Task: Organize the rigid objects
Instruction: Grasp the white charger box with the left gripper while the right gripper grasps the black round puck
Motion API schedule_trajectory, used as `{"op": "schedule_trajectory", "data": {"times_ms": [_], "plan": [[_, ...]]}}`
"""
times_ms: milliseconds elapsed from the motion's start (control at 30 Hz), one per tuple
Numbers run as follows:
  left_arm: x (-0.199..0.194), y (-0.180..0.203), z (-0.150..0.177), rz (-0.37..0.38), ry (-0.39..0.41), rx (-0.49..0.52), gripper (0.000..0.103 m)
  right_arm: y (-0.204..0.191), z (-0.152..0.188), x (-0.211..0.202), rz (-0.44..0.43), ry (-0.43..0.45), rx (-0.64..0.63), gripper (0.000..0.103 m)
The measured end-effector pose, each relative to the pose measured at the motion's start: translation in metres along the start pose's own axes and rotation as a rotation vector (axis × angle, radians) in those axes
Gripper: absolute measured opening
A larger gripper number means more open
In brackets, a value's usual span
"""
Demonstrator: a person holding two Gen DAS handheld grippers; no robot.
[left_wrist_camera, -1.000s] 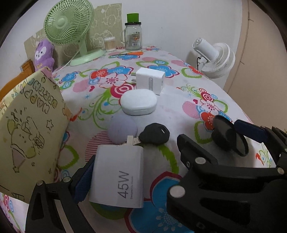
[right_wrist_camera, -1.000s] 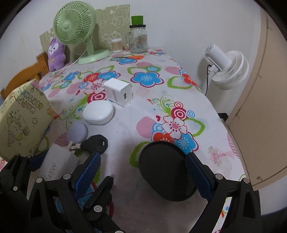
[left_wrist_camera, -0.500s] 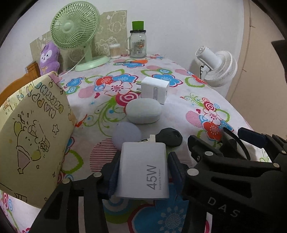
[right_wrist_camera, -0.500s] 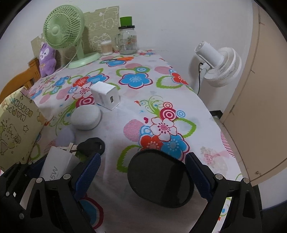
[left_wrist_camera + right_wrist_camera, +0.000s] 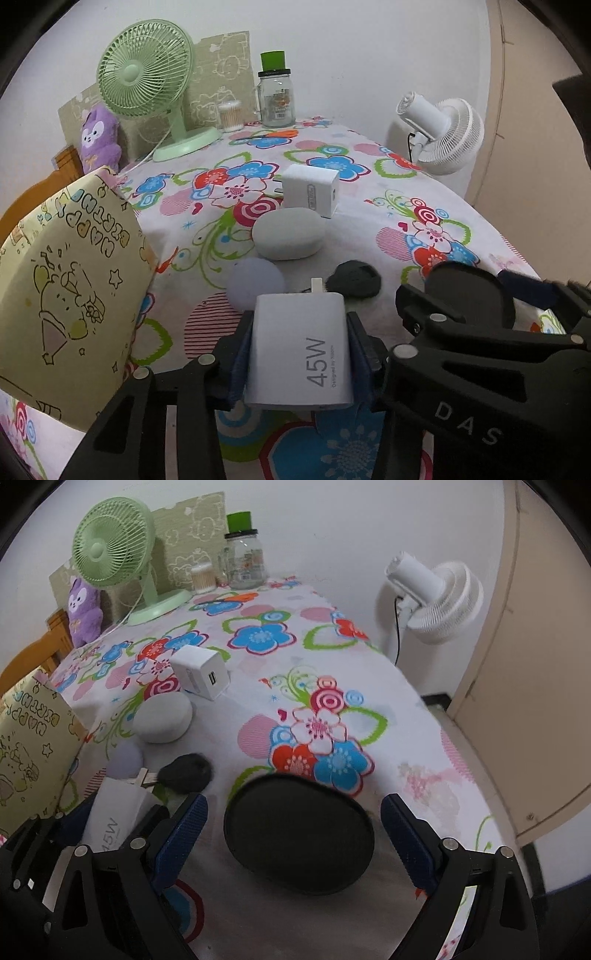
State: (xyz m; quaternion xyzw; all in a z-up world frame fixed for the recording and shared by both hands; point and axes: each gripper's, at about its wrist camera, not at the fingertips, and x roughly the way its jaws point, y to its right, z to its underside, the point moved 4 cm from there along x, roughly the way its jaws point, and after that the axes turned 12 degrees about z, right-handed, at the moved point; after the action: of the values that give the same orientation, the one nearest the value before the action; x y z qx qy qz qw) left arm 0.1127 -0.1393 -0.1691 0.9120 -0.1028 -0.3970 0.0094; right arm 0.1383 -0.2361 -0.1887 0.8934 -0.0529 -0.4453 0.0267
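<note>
My left gripper (image 5: 300, 325) grips a white 45W charger (image 5: 299, 354) by its two sides, blue pads pressing on it, jaws still closing, low over the floral tablecloth (image 5: 424, 206). My right gripper (image 5: 295, 805) straddles a black oval case (image 5: 299, 834) lying on the cloth; its jaws are closing, with gaps on both sides of the case. Just beyond the charger sit a lilac ball (image 5: 256, 284) and a small black fob (image 5: 354, 282). Farther back are a pale oval case (image 5: 290, 236) and a white cube charger (image 5: 310, 192).
A yellow paper gift bag (image 5: 70, 295) stands at the left, close to my left gripper. At the back are a green desk fan (image 5: 144, 81), a purple plush (image 5: 99, 140), a glass jar (image 5: 277, 99) and a swab tub (image 5: 231, 116). A white fan (image 5: 443, 136) stands off the table's right edge.
My left gripper's jaws closed from wide open onto the 45W charger, which now sits squarely between the pads. The right gripper's fingers drew in slightly around the black case.
</note>
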Motion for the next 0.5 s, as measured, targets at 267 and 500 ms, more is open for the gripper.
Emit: {"op": "schedule_trajectory", "data": {"times_ms": [267, 500], "plan": [[0.001, 0.001, -0.002, 0.01, -0.022, 0.001, 0.048, -0.002, 0.004, -0.004, -0.009, -0.02, 0.051, 0.074], [-0.002, -0.003, -0.002, 0.05, -0.049, -0.029, 0.048, -0.007, 0.003, -0.011, 0.004, -0.004, 0.051, 0.074]]}}
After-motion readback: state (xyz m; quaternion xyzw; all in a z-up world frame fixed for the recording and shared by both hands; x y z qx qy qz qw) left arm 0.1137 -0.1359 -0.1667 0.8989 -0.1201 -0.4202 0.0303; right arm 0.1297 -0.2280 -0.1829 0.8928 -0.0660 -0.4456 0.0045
